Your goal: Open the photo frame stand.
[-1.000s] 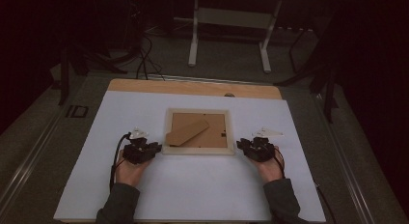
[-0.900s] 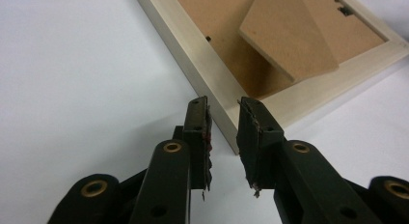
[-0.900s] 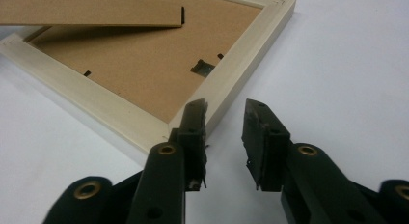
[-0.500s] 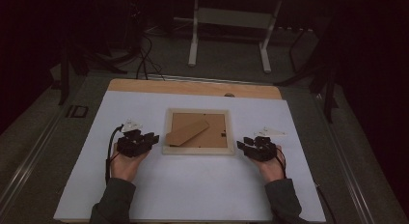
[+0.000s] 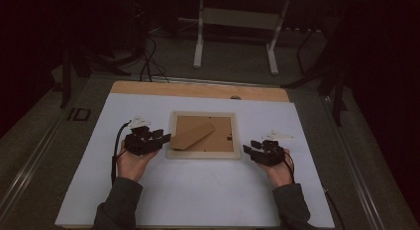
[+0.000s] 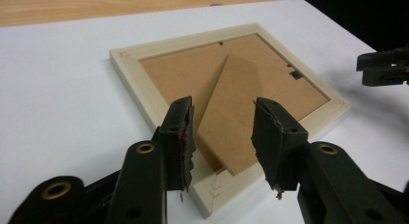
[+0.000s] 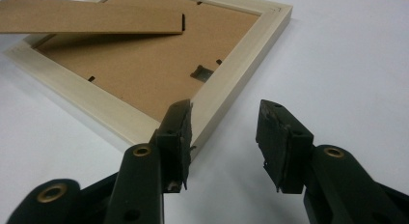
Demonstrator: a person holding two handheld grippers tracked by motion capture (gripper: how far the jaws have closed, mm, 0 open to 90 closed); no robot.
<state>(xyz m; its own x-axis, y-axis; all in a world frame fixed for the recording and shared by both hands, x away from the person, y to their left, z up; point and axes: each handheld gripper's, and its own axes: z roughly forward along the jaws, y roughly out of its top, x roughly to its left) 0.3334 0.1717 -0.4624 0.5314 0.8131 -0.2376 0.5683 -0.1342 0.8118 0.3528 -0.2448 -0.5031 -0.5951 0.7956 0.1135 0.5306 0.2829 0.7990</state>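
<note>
White covering is spread over the table (image 5: pixel 198 200), and dark floor is seen around it. At the middle of the table, a picture frame (image 5: pixel 204 154) is laid face down, with its brown back board (image 6: pixel 193 74) up and its cardboard stand (image 6: pixel 236 118) lifted a little. The left hand-held gripper (image 6: pixel 222 132) is held above the frame's near corner, and the right hand-held gripper (image 7: pixel 223 137) just beside the frame's right edge. Both have just been opening; nothing is gripped between the jaws of either one.
</note>
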